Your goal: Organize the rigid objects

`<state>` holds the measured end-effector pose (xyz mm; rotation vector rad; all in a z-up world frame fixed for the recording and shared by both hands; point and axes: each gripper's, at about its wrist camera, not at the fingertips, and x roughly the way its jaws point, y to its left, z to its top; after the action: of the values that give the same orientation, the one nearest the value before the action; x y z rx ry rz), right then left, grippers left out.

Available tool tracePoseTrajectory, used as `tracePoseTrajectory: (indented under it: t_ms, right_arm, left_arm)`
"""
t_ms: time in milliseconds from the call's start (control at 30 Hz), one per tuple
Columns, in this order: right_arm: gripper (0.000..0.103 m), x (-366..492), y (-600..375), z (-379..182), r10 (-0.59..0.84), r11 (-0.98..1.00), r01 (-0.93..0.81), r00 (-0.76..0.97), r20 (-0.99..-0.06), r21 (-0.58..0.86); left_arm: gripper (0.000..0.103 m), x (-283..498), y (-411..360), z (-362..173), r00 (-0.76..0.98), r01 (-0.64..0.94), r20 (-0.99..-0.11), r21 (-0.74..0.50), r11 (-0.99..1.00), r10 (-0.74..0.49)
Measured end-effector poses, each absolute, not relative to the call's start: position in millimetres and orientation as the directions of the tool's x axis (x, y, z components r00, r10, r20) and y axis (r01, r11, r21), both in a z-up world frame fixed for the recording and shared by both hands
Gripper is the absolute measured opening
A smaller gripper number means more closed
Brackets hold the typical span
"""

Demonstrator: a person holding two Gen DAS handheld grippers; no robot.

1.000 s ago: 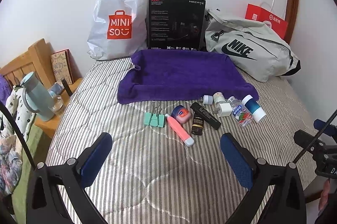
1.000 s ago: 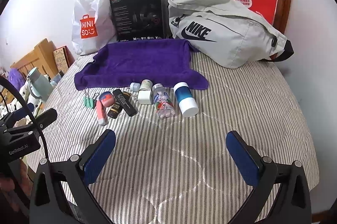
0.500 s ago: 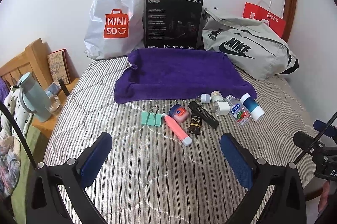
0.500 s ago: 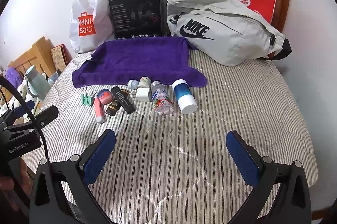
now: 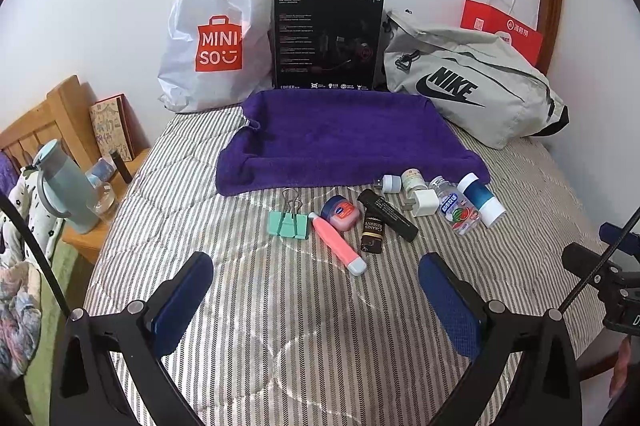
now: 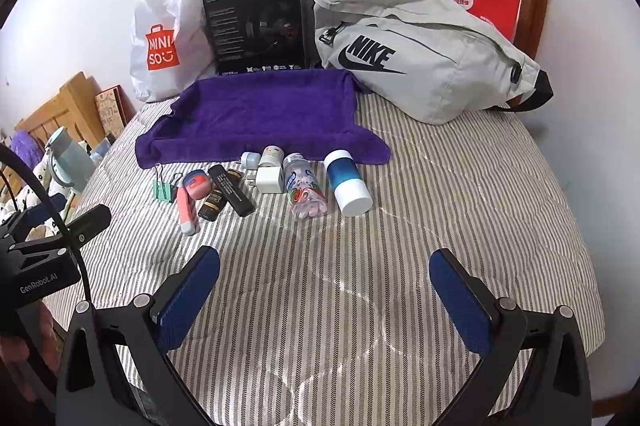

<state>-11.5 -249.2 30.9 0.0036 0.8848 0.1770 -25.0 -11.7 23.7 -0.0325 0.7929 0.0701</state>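
Note:
A purple towel (image 5: 344, 141) (image 6: 260, 109) lies flat on the striped bed. Along its near edge sits a row of small items: a green binder clip (image 5: 289, 222) (image 6: 164, 189), a pink tube (image 5: 338, 246) (image 6: 186, 207), a round blue-and-pink tin (image 5: 339, 211), a black bar (image 5: 388, 214) (image 6: 232, 189), a dark Grand Reserve pack (image 5: 373, 230), a white charger (image 5: 422, 202) (image 6: 269, 179), a clear candy bottle (image 5: 456, 211) (image 6: 306, 191) and a blue-and-white cylinder (image 5: 482, 199) (image 6: 347, 183). My left gripper (image 5: 316, 290) and right gripper (image 6: 324, 286) hover open above bare bedding, short of the row, holding nothing.
Against the wall stand a white Miniso bag (image 5: 216, 41), a black Hecate box (image 5: 326, 37), a grey Nike bag (image 5: 468, 85) and a red paper bag (image 5: 502, 29). A wooden nightstand (image 5: 88, 238) with a pale kettle (image 5: 64, 185) sits left of the bed.
Both views have shifted slightly; the scene sits a little higher and farther in the frames. Nothing on the bed has moved, and both grippers stay open.

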Motion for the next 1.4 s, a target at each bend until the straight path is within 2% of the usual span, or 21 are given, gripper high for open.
tracePoseTrajectory:
  t_ms: [767, 1133, 1400]
  right_arm:
    - [0.103, 0.5, -249.6, 25.1, 0.161, 0.984, -0.158, 0.61, -0.776, 0.081]
    - [0.103, 23.0, -254.8, 0.5, 0.155, 0.985, -0.155, 0.578, -0.801, 0.078]
    - [0.103, 37.4, -255.8, -20.1, 0.146, 0.985, -0.159, 0.544, -0.826, 0.07]
  left_arm:
    - [0.103, -7.5, -4.3, 15.6, 0.695, -0.078, -0.716, 0.007, 0.997, 0.059]
    - [0.103, 29.3, 28.4, -27.3, 0.645, -0.136, -0.758, 0.015, 0.991, 0.1]
    - [0.103, 65.4, 40.1, -63.3, 0.597, -0.118, -0.796, 0.038, 0.992, 0.101]
